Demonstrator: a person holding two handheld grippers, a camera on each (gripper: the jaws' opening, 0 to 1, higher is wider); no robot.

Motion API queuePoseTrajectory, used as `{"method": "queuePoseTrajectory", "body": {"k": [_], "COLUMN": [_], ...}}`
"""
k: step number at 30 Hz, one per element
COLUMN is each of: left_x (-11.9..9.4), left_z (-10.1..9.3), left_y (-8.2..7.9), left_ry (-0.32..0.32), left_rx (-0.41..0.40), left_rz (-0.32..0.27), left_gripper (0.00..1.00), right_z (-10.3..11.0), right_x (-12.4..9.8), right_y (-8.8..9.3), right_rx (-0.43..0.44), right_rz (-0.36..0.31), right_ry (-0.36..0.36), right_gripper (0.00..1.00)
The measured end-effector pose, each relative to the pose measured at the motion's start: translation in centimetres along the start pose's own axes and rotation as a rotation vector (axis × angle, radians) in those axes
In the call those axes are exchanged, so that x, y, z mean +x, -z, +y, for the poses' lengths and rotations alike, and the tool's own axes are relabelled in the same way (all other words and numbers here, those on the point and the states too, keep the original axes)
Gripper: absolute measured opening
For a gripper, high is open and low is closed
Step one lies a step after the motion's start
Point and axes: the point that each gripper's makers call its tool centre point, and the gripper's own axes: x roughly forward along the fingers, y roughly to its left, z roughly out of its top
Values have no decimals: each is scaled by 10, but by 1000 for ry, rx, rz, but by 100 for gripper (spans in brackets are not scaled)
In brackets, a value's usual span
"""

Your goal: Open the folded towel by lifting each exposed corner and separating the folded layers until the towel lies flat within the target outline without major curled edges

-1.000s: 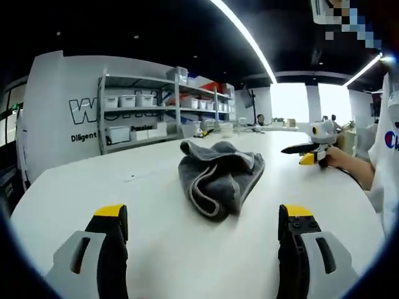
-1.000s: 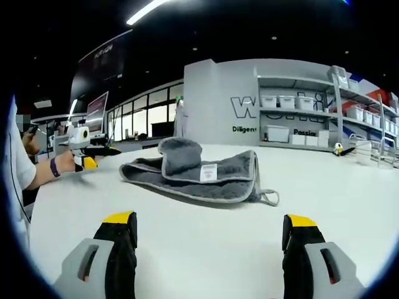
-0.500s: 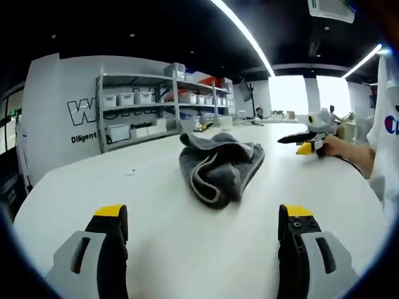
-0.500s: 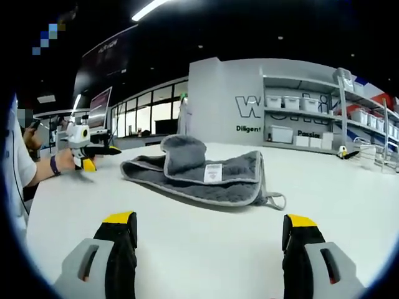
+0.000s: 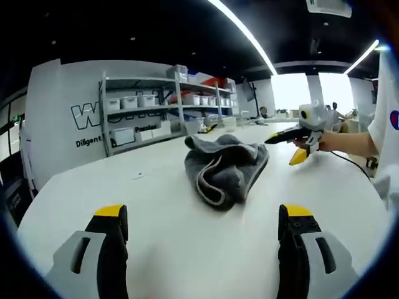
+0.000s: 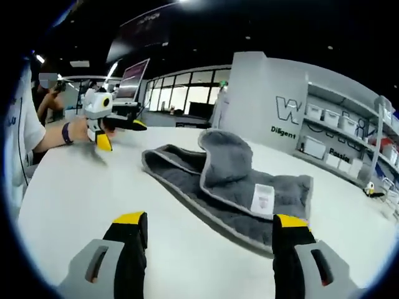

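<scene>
Gray towel lies bunched and folded on the white table, white label facing up. Your left tool and right tool both hover spread wide apart, grasping nothing, near it.

bare table all round towel, right gripper just beside towel, shelves well behind towel

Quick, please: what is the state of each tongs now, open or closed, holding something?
Left tongs: open, holding nothing.
Right tongs: open, holding nothing, close to the grey towel.
</scene>
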Motion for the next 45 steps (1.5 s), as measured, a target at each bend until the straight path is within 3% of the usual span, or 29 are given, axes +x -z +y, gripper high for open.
{"method": "queuePoseTrajectory", "body": {"k": [8, 16, 20, 23, 26, 35, 38, 45], "left_x": [-1, -1, -1, 0, 0, -3, -3, -2], "left_z": [4, 4, 2, -1, 0, 7, 10, 10], "left_y": [-1, 1, 1, 0, -1, -3, -1, 1], "left_ry": [-10, -16, -11, -3, -1, -16, -21, -9], "left_rx": [-6, -10, -12, -14, -16, -45, -55, -77], "left_rz": [-3, 2, 3, 0, -1, -13, -11, -7], "left_gripper": [99, 99, 99, 99, 99, 99, 99, 99], "right_z": [-6, -7, -6, -10, -23, -76, -98, -135], "right_x": [33, 58, 58, 57, 56, 65, 76, 116], "right_y": [-16, -2, -2, -8, -20, -72, -92, -119], "right_rx": [-85, -115, -151, -174, -253, -388, -464, -508], "right_rz": [33, 133, 149, 164, 184, 208, 228, 268], "right_ry": [-16, -49, -67, -64, -34, 41, 69, 76], "right_gripper": [47, 23, 0, 0, 0, 0, 0, 0]}}
